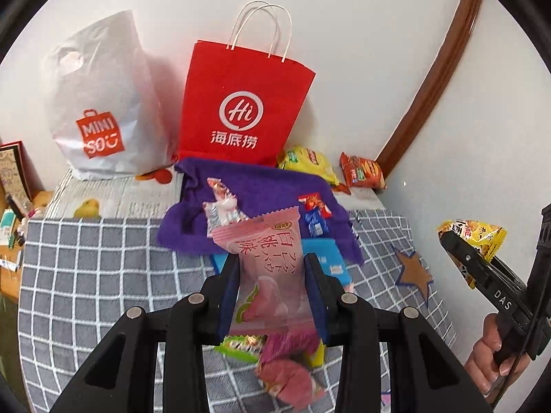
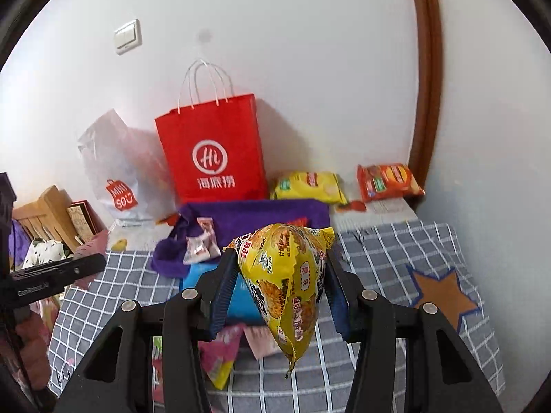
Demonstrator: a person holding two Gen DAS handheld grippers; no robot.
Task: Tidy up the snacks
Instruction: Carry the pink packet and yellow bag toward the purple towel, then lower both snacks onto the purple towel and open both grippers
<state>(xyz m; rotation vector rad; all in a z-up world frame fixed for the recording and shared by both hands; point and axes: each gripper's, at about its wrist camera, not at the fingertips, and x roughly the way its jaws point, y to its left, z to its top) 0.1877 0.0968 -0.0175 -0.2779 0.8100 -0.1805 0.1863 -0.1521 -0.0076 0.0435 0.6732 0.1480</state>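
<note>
Both jaws loaded, held above the checked cloth.

White wall close behind and to the right, brown door frame point(image 2: 425, 79) in the corner; open air above the surface between jaws and bags. Left gripper point(image 1: 272, 275) clamps a pink peach snack packet point(image 1: 272, 268) between its pads, upright. Right gripper point(image 2: 279, 285) pinches a yellow snack bag point(image 2: 286, 282), its tail hanging below the jaws. Beneath: a purple cloth point(image 1: 261, 186) with small sweets, a blue packet point(image 2: 241, 296), loose pink wrappers. Red paper bag point(image 1: 241, 103) and white plastic bag point(image 1: 100, 110) stand against the wall; yellow chip bag point(image 2: 310, 186) and orange cracker pack point(image 2: 389, 180) lie right of them.
</note>
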